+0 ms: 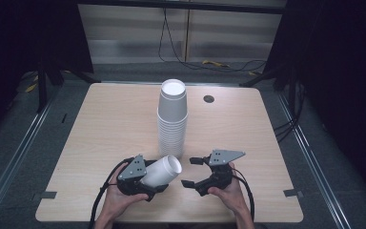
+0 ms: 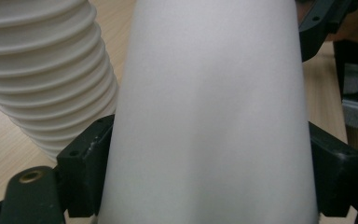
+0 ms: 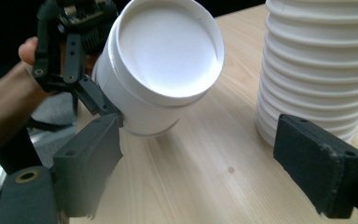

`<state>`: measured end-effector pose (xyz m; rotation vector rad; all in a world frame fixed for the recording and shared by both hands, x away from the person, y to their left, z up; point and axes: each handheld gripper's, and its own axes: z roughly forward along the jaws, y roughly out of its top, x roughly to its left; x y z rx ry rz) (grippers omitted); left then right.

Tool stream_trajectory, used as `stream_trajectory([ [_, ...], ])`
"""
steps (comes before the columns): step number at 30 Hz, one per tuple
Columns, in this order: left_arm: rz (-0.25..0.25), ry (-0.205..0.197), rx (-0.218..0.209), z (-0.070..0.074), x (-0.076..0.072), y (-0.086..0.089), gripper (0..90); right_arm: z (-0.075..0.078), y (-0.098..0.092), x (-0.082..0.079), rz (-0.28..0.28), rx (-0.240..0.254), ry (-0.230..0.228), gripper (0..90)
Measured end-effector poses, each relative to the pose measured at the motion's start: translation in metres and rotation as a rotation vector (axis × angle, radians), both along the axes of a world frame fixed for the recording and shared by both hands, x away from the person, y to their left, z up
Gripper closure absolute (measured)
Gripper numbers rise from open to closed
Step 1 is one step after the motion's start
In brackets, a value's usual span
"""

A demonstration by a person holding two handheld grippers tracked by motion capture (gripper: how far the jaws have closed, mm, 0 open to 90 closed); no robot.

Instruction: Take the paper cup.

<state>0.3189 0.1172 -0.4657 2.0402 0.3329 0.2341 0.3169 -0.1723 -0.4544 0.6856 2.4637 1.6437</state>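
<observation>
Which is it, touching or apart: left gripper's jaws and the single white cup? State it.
Touching. In the left gripper view, the left gripper has a black pad pressed against each side of the single white cup.

The high view looks forward and down over the whole table from the person's side. The left gripper view sits very close behind a white cup. The right gripper view faces that cup from nearby. All 3 share the cup stack.
</observation>
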Motion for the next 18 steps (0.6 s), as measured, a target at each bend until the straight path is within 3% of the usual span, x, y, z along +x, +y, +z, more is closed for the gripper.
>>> stream_trajectory([
  [2,-0.014,-0.009,0.057,0.001,0.001,-0.003,16.7,0.000,0.002,0.000,0.008,-0.025,-0.001,15.7],
  [5,-0.028,-0.009,0.063,0.001,0.002,-0.005,16.7,0.001,0.005,0.000,0.018,-0.072,-0.003,16.1],
  [11,-0.037,-0.004,0.137,0.001,0.002,-0.010,16.7,0.002,0.009,0.001,0.043,-0.140,-0.001,19.3],
  [13,-0.037,0.002,0.154,0.000,0.003,-0.011,16.8,0.003,0.010,0.000,0.039,-0.163,-0.019,23.4],
  [18,-0.065,0.008,0.199,0.001,0.005,-0.014,16.8,0.005,0.012,0.000,0.054,-0.207,-0.028,22.4],
])
